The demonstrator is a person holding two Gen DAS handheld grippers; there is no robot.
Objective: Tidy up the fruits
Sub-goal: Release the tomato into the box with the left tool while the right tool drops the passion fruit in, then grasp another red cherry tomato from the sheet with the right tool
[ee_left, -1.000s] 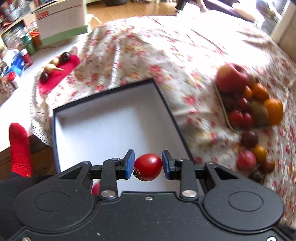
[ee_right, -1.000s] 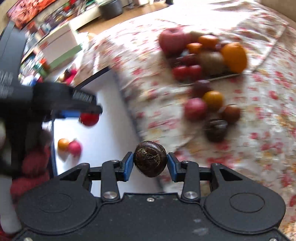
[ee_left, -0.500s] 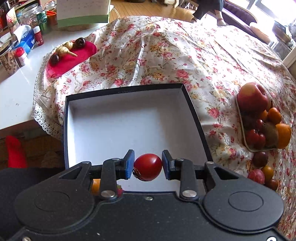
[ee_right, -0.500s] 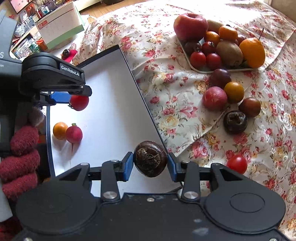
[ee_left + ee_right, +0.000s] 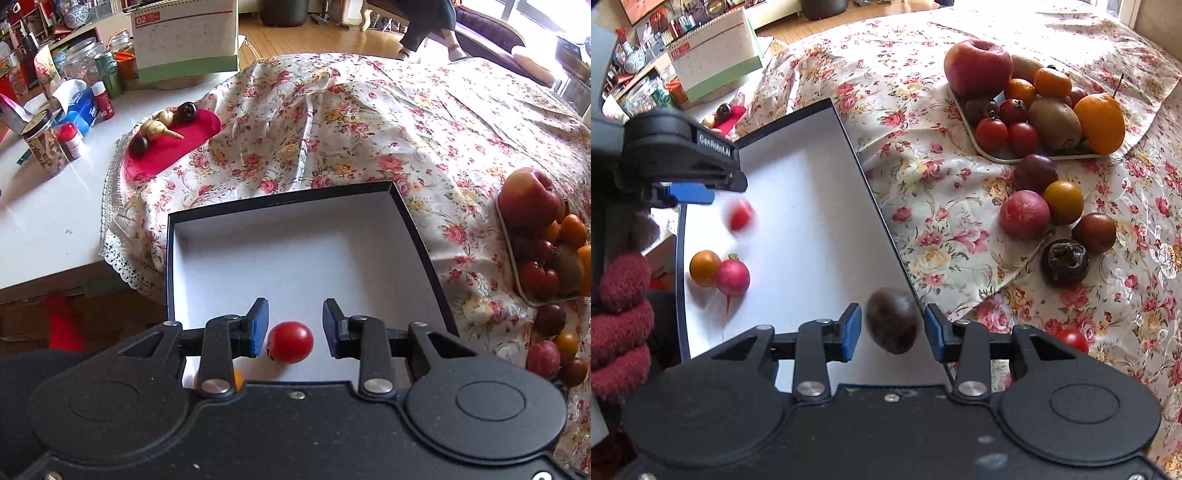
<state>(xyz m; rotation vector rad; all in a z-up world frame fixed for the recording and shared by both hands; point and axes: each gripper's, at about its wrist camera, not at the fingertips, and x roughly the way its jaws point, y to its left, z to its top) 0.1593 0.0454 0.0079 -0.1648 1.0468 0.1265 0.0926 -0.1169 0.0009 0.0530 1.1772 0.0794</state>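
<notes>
A white-floored, dark-rimmed box lies on the flowered cloth. My left gripper stands open over its near edge. A red tomato sits just below the blue pads, touching neither. In the right wrist view this tomato is a blur under the left gripper. My right gripper is open too, and a dark brown fruit hangs blurred between its pads, free of both, over the box. An orange fruit and a pink-red one rest inside.
A tray heaped with apple, kiwis, oranges and tomatoes stands right of the box. Several loose fruits and a small tomato lie on the cloth. A red mat, a calendar and jars sit at the back left. A red-gloved hand holds the left gripper.
Both grippers have opened. The tomato has left the left pads and dropped toward the box floor. The dark fruit has slipped free of the right pads and is falling.
</notes>
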